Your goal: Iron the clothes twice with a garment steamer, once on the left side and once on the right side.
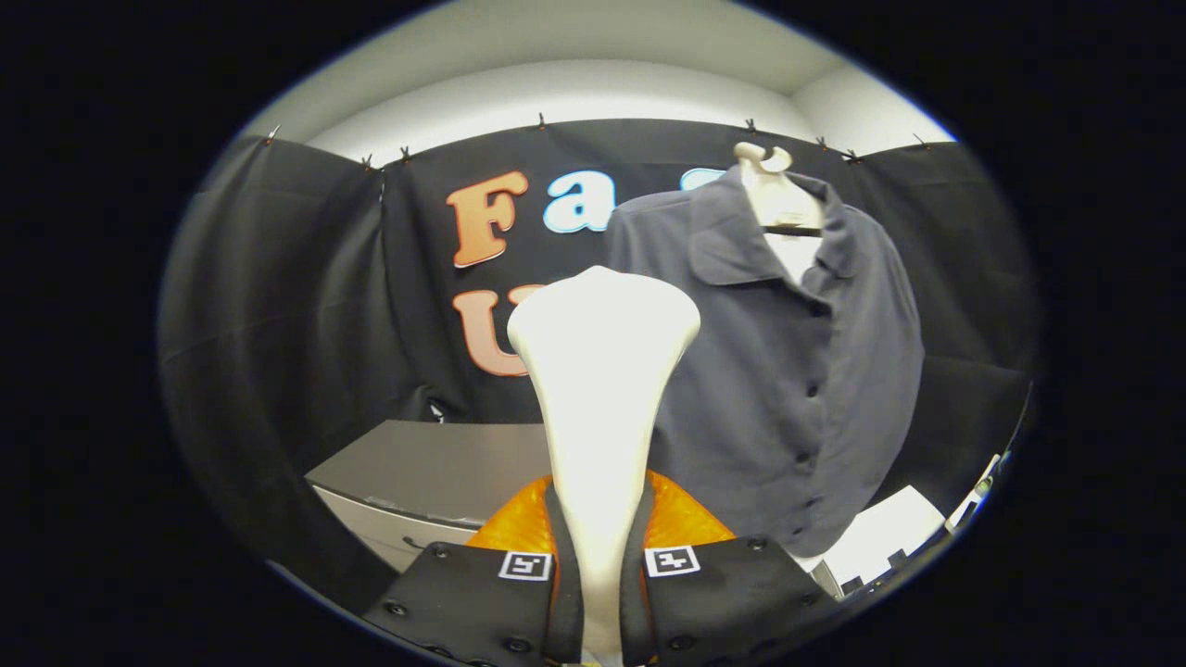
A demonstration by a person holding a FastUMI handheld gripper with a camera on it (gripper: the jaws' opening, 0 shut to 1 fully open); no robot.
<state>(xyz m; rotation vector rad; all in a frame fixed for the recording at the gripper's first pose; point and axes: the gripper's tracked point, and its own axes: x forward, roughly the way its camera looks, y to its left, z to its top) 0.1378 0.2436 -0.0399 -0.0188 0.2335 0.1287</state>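
My gripper (600, 556) is shut on the white garment steamer (600, 371), whose handle runs up between both fingers and widens into a flat head at the top. The steamer stands upright, held in the air. Beyond it and to the right hangs a dark grey button-up shirt (797, 352) on a pale hanger (776, 199), its collar and button line facing me. The steamer head sits beside the shirt's left edge, and I cannot tell whether it touches the cloth.
A grey cabinet (445, 468) with a drawer front stands low behind the fingers on the left. White paper or a box (880, 537) lies under the shirt's hem at the right. Black cloth walls the booth all round.
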